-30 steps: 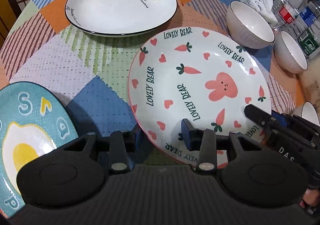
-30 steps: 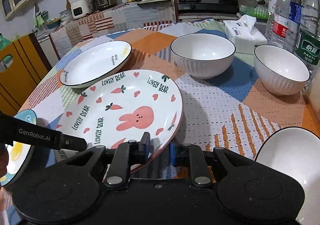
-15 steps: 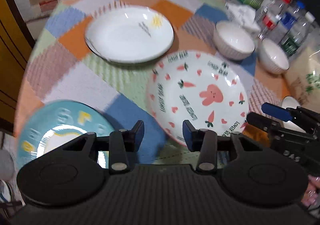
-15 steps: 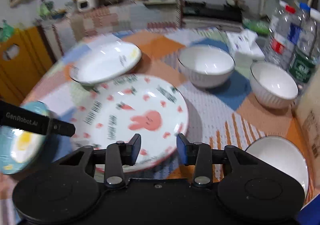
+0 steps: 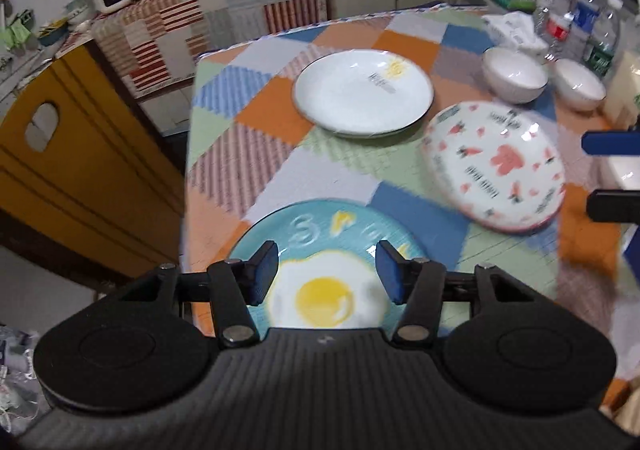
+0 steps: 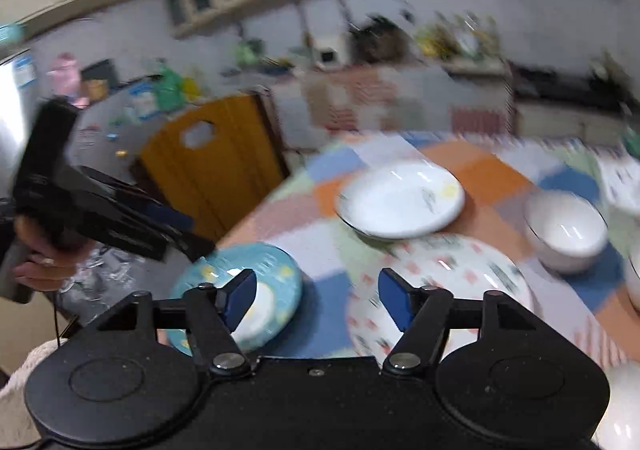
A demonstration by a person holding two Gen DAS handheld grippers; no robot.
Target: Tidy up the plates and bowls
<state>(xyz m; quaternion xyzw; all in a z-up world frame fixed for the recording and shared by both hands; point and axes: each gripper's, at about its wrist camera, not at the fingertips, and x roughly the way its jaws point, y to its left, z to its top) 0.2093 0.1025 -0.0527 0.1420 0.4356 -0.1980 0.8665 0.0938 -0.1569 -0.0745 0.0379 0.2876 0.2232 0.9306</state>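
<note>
The left claw [image 5: 326,276] stands wide open and holds nothing — the blue egg plate [image 5: 332,246] lies flat on the bench [image 5: 240,154] directly under and between its fingers, at the near edge. Ahead and to the right of this claw sits the bunny plate [image 5: 494,166], and farther ahead the white sun plate [image 5: 362,94]; the two lie just beside each other. Two white bowls [image 5: 514,74] stand farther off to the right, near some water bottles [image 5: 576,22]. The right claw [image 6: 316,300] is also spread open and empty — beneath it the egg plate shows by its left finger and the bunny plate [image 6: 452,274] by its right, though this view is heavily blurred.
</note>
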